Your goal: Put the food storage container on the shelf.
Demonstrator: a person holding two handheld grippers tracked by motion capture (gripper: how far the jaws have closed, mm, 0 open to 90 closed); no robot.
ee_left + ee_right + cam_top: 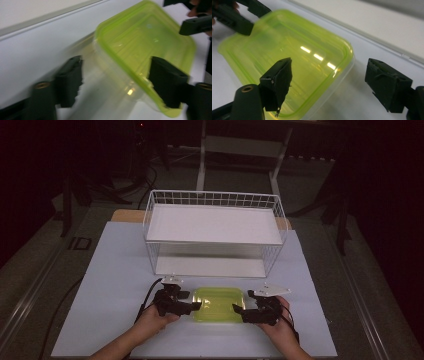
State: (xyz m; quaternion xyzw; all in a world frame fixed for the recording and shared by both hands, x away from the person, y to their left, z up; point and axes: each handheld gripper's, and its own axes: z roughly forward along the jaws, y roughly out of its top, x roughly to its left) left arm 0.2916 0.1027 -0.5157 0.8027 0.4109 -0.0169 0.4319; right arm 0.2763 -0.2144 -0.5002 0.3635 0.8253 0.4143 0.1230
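A clear food container with a yellow-green lid [218, 304] lies flat on the white table, near its front edge. My left gripper [191, 301] is at the container's left end, and its jaws straddle a corner of the container [140, 42]. One jaw lies over the lid and the other stands a little off the clear wall. My left gripper [116, 82] is open. My right gripper [242, 302] is at the right end. It too is open [329, 80], with one jaw over the lid [287, 50] and the other well off the side.
A white wire rack [215, 225] with two shelves stands just behind the container. Its lower shelf is open toward me. The white table board [115, 285] extends to both sides. A black cable [150, 295] trails from the left gripper. The room around is dark.
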